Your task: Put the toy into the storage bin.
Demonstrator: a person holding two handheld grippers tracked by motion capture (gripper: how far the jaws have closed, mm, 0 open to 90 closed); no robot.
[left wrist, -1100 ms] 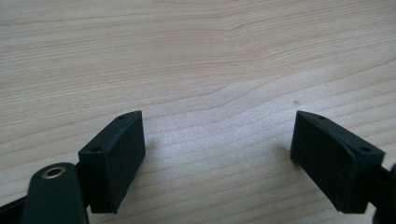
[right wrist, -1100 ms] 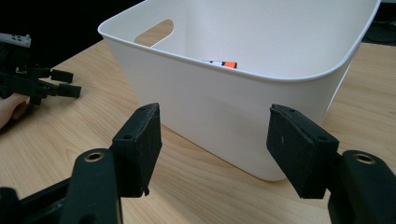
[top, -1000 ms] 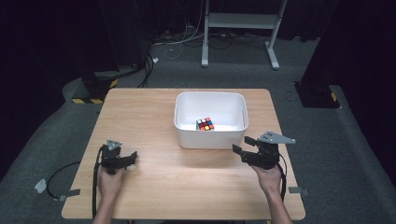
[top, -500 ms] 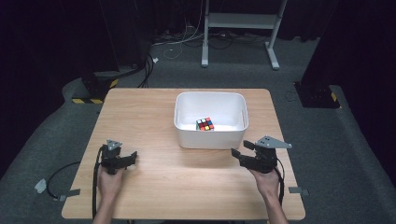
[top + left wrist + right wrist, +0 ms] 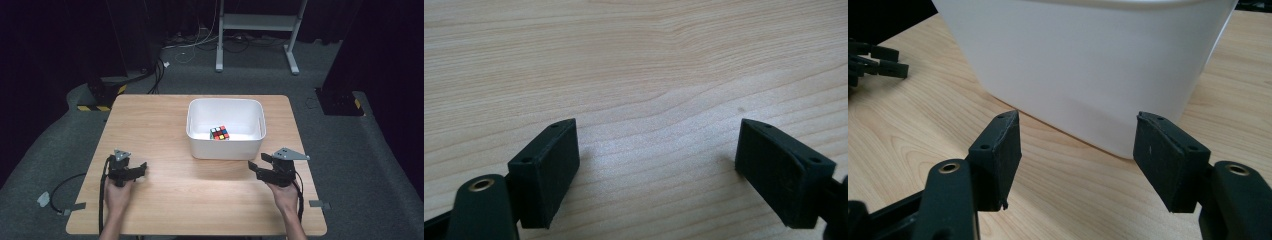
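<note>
Dark floor and cable tangles surround my wooden bench, with a white metal stand behind it. On the bench, toward the far middle, sits a white plastic tub, and a Rubik's cube lies on the tub's floor, near its front wall.

My right gripper rests on the bench just in front of the tub's right front corner, near it but not touching. In the right gripper view its jaws stand apart with nothing between them, bare wood under them and the tub's white wall close ahead. Compared with a second ago, this gripper sits slightly lower and nearer to me, its grey plate a little further from the tub; the gap of its jaws looks the same.

My left gripper lies on the bench at the near left, well apart from the tub, where it was before. Its jaws are spread wide over bare wood, holding nothing. The cube and tub are unmoved.
</note>
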